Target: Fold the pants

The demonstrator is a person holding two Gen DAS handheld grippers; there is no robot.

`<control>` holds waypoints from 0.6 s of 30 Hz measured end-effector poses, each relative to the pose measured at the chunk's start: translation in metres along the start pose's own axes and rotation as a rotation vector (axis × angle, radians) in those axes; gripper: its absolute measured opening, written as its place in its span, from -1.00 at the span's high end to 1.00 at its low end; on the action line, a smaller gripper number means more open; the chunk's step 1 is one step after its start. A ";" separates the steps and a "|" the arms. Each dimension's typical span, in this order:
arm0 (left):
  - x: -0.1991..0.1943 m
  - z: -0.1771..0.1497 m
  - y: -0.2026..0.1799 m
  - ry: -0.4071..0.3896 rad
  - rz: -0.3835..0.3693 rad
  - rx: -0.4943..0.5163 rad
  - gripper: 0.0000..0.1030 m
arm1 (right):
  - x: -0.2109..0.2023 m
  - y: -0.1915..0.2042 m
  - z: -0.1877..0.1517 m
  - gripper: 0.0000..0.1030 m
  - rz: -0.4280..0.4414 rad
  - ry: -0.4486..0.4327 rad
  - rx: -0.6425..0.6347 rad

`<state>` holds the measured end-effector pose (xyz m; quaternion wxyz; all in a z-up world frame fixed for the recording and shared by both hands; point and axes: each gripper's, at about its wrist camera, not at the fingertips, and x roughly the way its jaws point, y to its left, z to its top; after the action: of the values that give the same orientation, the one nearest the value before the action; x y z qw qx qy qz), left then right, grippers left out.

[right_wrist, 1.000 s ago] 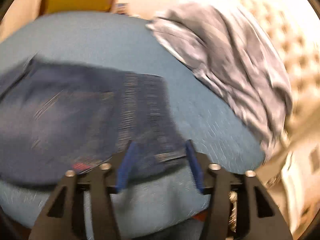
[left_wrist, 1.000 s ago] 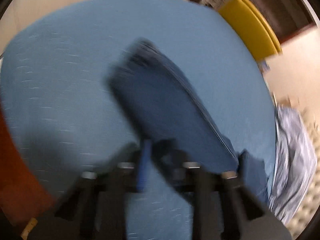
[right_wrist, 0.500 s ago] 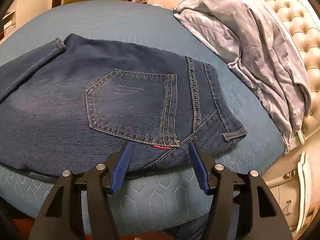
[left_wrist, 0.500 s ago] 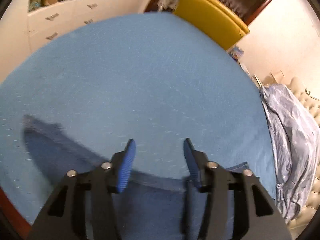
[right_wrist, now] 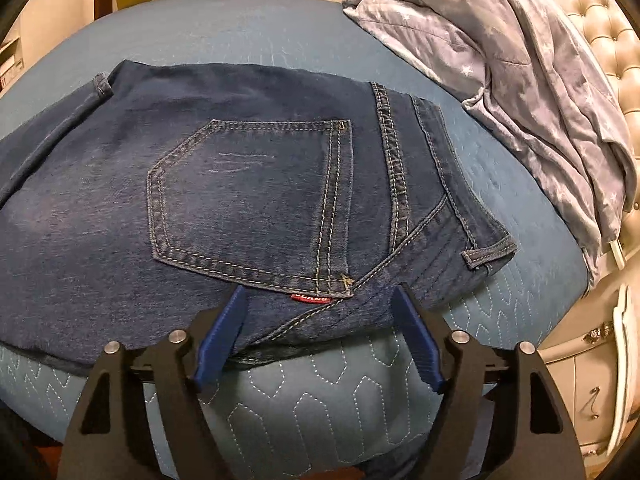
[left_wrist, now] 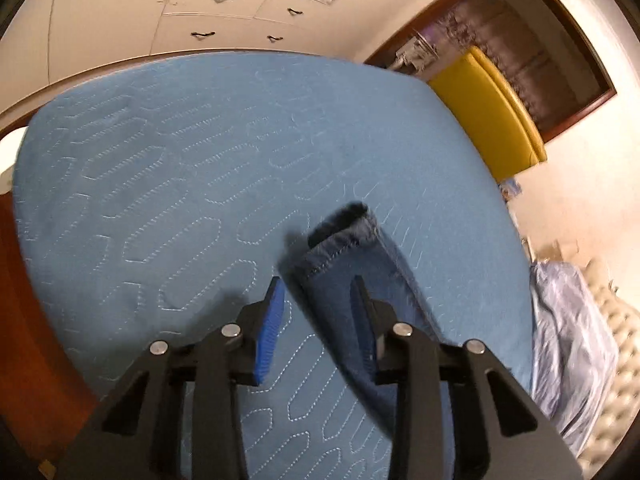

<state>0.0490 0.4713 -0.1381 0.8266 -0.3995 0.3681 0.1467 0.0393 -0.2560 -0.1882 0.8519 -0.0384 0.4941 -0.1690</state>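
Jeans (right_wrist: 248,200) steadier than before | left gripper (left_wrist: 316,292) now over leg hem (left_wrist: 344,228)

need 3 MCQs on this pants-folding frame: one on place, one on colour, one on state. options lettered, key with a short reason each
1. Where does the red tab on the jeans sit?
A. at the lower edge of the back pocket
B. on the waistband loop
C. on the leg hem

2. What colour is the quilted bedcover under the jeans?
A. yellow
B. light blue
C. white

3. How does the right gripper stand?
A. shut on the waistband
B. open, fingers apart over the jeans' near edge
C. shut on the grey blanket

Key: 1 A, the tab peeks out just below the pocket's bottom seam. 2 B, the stitched cover shows light blue in both views. 3 B, a wide gap shows between the blue fingers, with nothing pinched; the star-print blanket lies off to the side.
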 end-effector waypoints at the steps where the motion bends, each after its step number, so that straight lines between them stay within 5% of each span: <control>1: 0.006 0.003 0.001 -0.010 0.006 -0.004 0.34 | 0.000 0.000 0.000 -0.41 -0.002 0.001 0.000; 4: 0.017 0.012 0.010 -0.057 0.059 0.043 0.21 | 0.000 0.001 0.000 -0.41 -0.002 0.002 -0.003; 5: 0.023 0.010 0.006 -0.049 0.049 0.081 0.02 | 0.000 0.000 0.000 -0.42 -0.001 0.002 -0.004; 7: 0.037 0.008 -0.005 0.004 0.021 0.124 0.05 | 0.001 0.001 0.000 -0.45 -0.005 0.002 -0.007; 8: 0.045 0.006 -0.014 0.033 0.018 0.172 0.29 | 0.001 0.001 0.000 -0.46 -0.007 0.005 -0.007; 9: 0.049 0.007 -0.023 0.042 0.030 0.214 0.86 | 0.002 0.000 0.001 -0.46 -0.008 0.006 -0.007; 11: 0.050 0.011 -0.037 0.061 0.063 0.244 0.89 | 0.003 0.000 0.002 -0.46 -0.007 0.008 -0.009; 16: -0.039 -0.005 -0.076 -0.078 0.071 0.255 0.90 | 0.005 -0.007 0.001 -0.55 0.027 0.006 -0.002; 18: -0.090 -0.036 -0.104 -0.120 0.146 0.236 0.88 | 0.007 -0.010 0.002 -0.57 0.043 0.010 0.003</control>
<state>0.0258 0.3823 -0.0303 0.8755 -0.2622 0.3609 0.1858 0.0418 -0.2679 -0.1905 0.8530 -0.0255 0.4987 -0.1517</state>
